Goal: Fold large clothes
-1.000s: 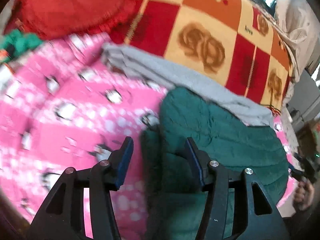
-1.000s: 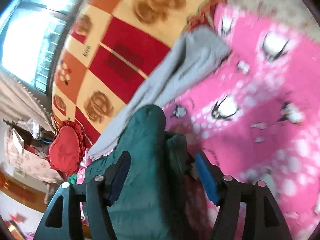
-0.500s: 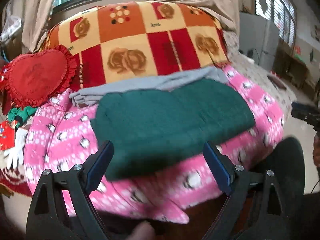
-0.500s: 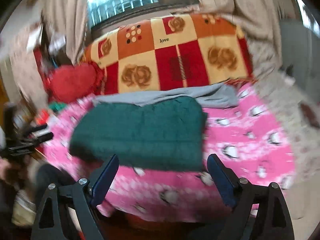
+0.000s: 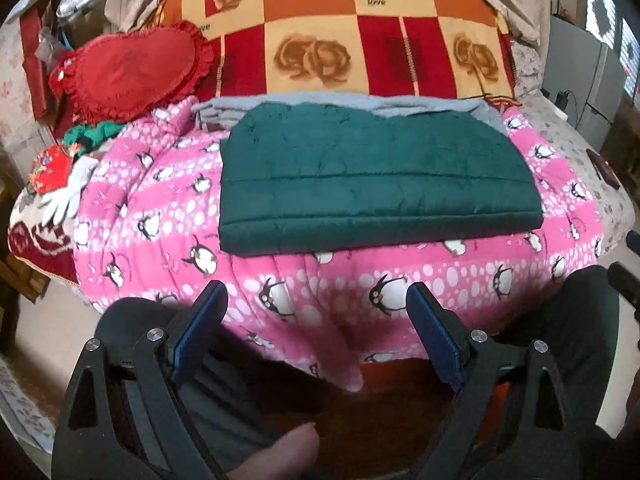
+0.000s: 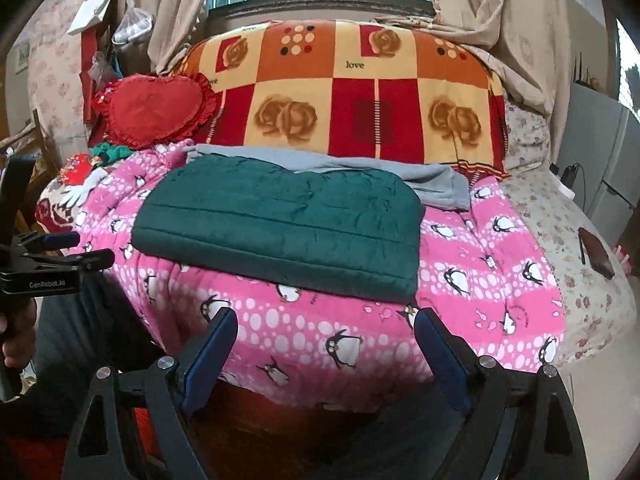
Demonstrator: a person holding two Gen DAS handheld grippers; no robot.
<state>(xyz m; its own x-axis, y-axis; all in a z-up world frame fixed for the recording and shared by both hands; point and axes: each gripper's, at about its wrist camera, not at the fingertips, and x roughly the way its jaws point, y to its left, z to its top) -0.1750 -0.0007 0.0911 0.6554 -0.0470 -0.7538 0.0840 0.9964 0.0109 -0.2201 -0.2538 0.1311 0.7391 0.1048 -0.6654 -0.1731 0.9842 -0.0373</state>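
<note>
A dark green quilted garment (image 5: 372, 180) lies folded into a flat rectangle on the pink penguin blanket (image 5: 160, 216) of the bed; it also shows in the right wrist view (image 6: 280, 228). A folded grey garment (image 5: 340, 105) lies behind it, partly under its far edge, seen too in the right wrist view (image 6: 436, 186). My left gripper (image 5: 318, 330) is open and empty, held back in front of the bed's near edge. My right gripper (image 6: 325, 346) is open and empty, also off the bed. The left gripper (image 6: 56, 256) appears at the left edge of the right wrist view.
A red heart cushion (image 5: 128, 72) and a checked rose blanket (image 5: 360, 32) lie at the back of the bed. Red, green and white items (image 5: 60, 168) sit at the left edge. A dark flat object (image 6: 596, 254) lies on the floral sheet at right. My legs are below the grippers.
Both grippers let go of the green garment, opened wide and pulled back from the bed. The garment now lies flat and folded.
</note>
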